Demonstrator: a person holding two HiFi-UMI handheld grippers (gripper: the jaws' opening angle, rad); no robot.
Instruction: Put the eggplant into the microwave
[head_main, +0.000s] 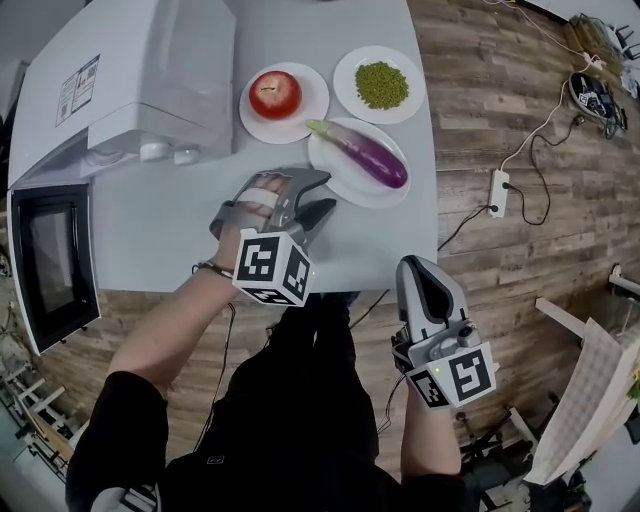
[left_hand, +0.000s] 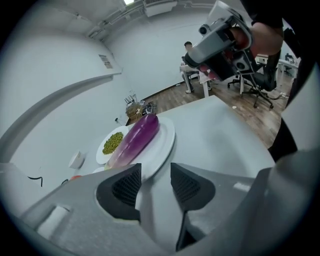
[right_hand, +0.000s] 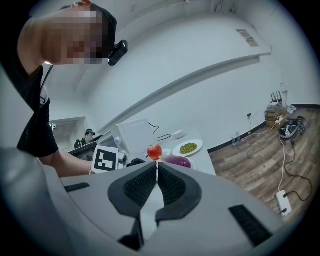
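The left tool (head_main: 320, 197) hangs over the white table (head_main: 170, 230), nose tilted down, just short of the near rim of the plate (head_main: 335, 178) that carries the eggplant (head_main: 365, 153). From overhead its jaws are mostly masked by the hand and the marker cube (head_main: 272, 267). The left gripper view settles it: the left tool (left_hand: 156, 172) has its two dark ribbed pads spread, with only bare table and the plate (left_hand: 165, 145) edge in the gap. The purple eggplant (left_hand: 137, 137) lies lengthwise on the plate beyond, untouched.

The right tool (head_main: 418, 268) is held off the table's near edge, above the plank floor (head_main: 500, 100). Its own view shows the right tool (right_hand: 157, 167) with its pads pressed together at the tips, pinching nothing.

Past the eggplant's plate, the head view lays out a plate with a round red fruit (head_main: 275, 93) and another with a heap of small green beans (head_main: 381, 84), all three close together on the far right part of the table. To the left sits the white microwave (head_main: 130, 90), its dark-windowed door (head_main: 50, 260) swung out toward the person.

Only the head view takes in the power strip (head_main: 496, 190) and cords on the floor. Only the left gripper view catches the right tool (left_hand: 220, 37) from the side and a black office chair (left_hand: 260, 90) behind it. The right gripper view alone shows the person leaning over, a small black camera (right_hand: 117, 52) at the head.
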